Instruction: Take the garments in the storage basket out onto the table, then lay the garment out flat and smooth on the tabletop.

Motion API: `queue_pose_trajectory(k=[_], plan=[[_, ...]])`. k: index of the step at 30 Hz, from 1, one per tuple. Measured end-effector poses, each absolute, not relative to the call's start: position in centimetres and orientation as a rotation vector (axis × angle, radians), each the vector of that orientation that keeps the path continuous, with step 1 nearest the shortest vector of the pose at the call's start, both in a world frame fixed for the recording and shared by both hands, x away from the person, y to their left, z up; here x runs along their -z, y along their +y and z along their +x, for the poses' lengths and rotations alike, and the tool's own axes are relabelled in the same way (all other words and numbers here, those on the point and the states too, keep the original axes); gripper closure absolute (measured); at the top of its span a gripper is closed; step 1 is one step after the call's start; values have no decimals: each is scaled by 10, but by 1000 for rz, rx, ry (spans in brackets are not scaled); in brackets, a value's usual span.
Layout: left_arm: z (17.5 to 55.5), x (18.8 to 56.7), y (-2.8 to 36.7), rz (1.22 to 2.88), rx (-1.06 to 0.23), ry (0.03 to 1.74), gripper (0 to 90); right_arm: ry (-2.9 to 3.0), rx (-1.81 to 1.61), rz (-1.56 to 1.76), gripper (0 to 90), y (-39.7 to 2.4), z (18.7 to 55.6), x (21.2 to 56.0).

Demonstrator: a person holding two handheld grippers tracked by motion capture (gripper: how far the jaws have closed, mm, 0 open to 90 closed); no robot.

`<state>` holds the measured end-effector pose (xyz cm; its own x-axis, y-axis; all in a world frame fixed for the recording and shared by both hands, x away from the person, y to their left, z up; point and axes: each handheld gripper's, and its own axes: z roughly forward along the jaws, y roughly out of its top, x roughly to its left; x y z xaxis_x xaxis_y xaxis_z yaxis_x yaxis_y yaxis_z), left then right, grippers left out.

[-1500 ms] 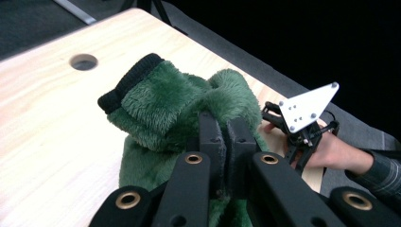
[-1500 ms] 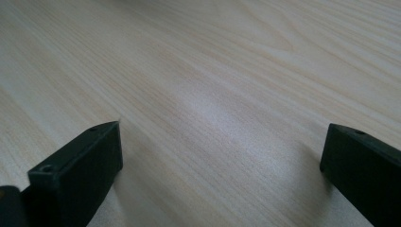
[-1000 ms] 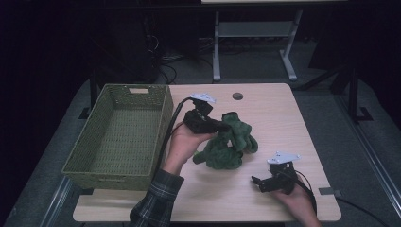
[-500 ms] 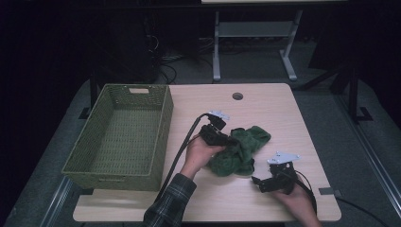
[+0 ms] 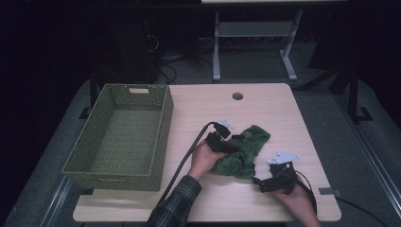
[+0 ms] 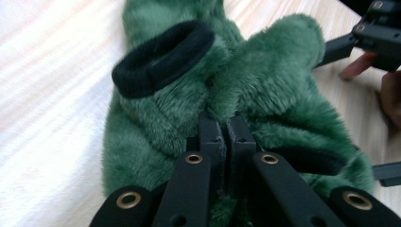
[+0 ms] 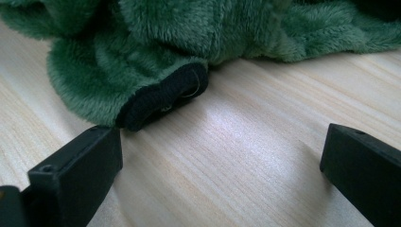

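Two hand-held grippers work at a pale wooden bench (image 5: 265, 109) around one fuzzy green garment (image 5: 241, 151) with black cuffs. The garment lies crumpled on the bench's right half, between the two hands and well apart from the woven green basket (image 5: 118, 137) that stands on the left half.

In the high view the left hand-held gripper (image 5: 226, 142) sits on the garment's left edge, its cable trailing back past a plaid sleeve (image 5: 177, 205). The left gripper view shows its jaws pressed together with a fold of green plush pinched between them; one black cuff (image 6: 163, 59) curls just beyond the tips, lying on the fabric.

The right hand-held gripper (image 5: 257, 182) rests low on the bench at the garment's near right corner. In the right gripper view its jaws stand spread wide, bare wood between them. A second black cuff (image 7: 163, 101) lies on the bench just beside the left-hand jaw in that view; whether the jaw touches it is hard to tell. The rest of the green plush heaps up behind the cuff.
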<state>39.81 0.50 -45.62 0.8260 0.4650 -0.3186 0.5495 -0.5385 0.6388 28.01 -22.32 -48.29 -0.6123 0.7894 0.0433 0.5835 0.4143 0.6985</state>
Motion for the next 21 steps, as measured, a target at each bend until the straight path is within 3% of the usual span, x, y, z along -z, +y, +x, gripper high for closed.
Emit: queue_pose_trajectory(k=[3,7,11,21], plan=[[397,455,5,2225,129,731,840,2382,-1002,1191,0,-223,280,483],[394,443,10,2210,76,717,580,2385,-1001,1187,0,-223,280,483],[386,430,15,2173,70,718,428,2383,-1003,1187,0,-223,280,483],[357,408,27,2197,54,633,409,2386,-998,1181,0,-223,280,483]])
